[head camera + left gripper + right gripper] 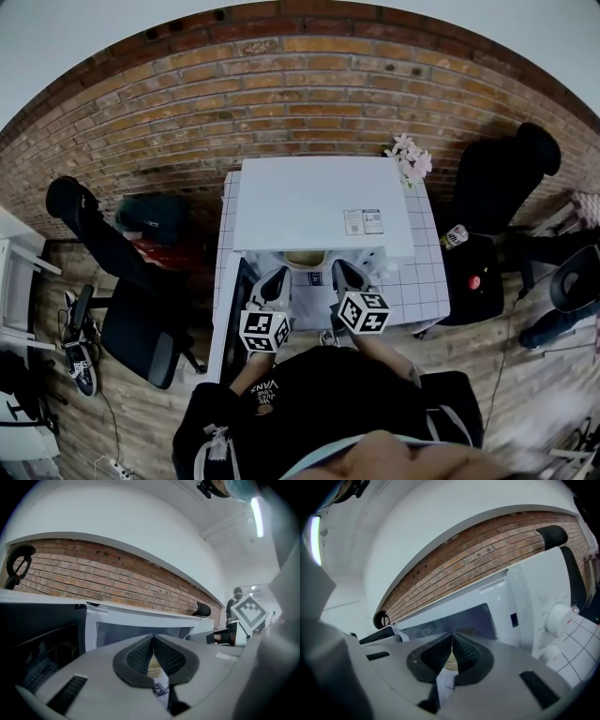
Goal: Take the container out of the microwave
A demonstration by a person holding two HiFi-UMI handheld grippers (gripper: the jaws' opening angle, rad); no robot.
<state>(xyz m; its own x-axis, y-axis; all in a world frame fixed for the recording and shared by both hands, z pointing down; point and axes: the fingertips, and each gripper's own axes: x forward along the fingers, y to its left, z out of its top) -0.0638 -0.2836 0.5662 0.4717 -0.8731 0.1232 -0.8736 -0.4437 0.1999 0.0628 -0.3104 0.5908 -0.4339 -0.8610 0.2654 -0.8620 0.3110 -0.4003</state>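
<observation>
Brick wall (281, 84) stood behind a white tiled tabletop (424, 281) that carried the white microwave (319, 202). The tan container (305, 260) sat at the microwave's open front, between the left tool (279, 275) and the right tool (339, 268). Each tool had its jaws pressed together.

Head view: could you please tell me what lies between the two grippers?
In the head view, a tan container at the microwave's mouth sits between the left gripper and the right gripper.
</observation>
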